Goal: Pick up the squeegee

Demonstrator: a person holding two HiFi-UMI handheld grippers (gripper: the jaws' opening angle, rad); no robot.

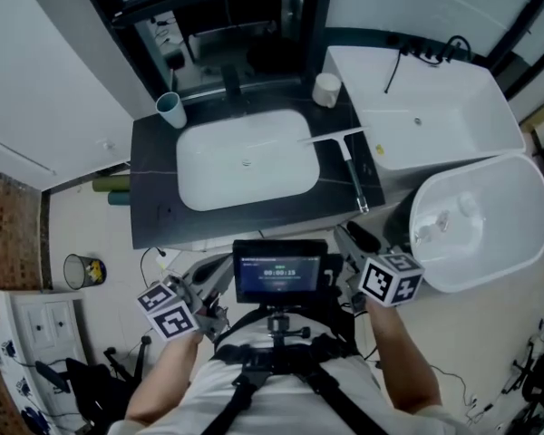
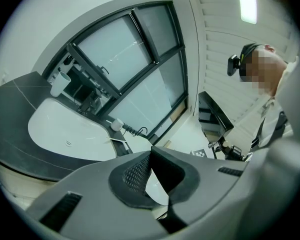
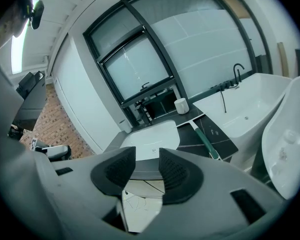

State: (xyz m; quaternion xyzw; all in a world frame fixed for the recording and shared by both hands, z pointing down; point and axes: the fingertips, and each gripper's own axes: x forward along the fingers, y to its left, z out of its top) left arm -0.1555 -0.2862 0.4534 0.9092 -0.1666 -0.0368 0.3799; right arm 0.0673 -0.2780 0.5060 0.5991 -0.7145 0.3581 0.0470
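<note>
The squeegee (image 1: 354, 172) lies on the dark counter (image 1: 154, 188) just right of the white sink (image 1: 208, 175). Its white blade is toward the sink and its green handle points to the counter's front edge. In the right gripper view the squeegee (image 3: 205, 141) lies ahead and to the right of the jaws. In the left gripper view only the squeegee's pale blade (image 2: 118, 140) shows, far off. My right gripper (image 3: 146, 169) is open and holds nothing; it hovers short of the counter front (image 1: 358, 241). My left gripper (image 2: 151, 156) has its tips together with nothing between them, low at the left (image 1: 208, 288).
A pale blue cup (image 1: 171, 110) and a black faucet (image 1: 231, 84) stand behind the sink, a white jar (image 1: 325, 90) at the back right. A white bathtub (image 1: 435, 107) and a rounded white tub (image 1: 480, 220) flank the counter's right. A small bin (image 1: 80, 270) sits on the floor at the left.
</note>
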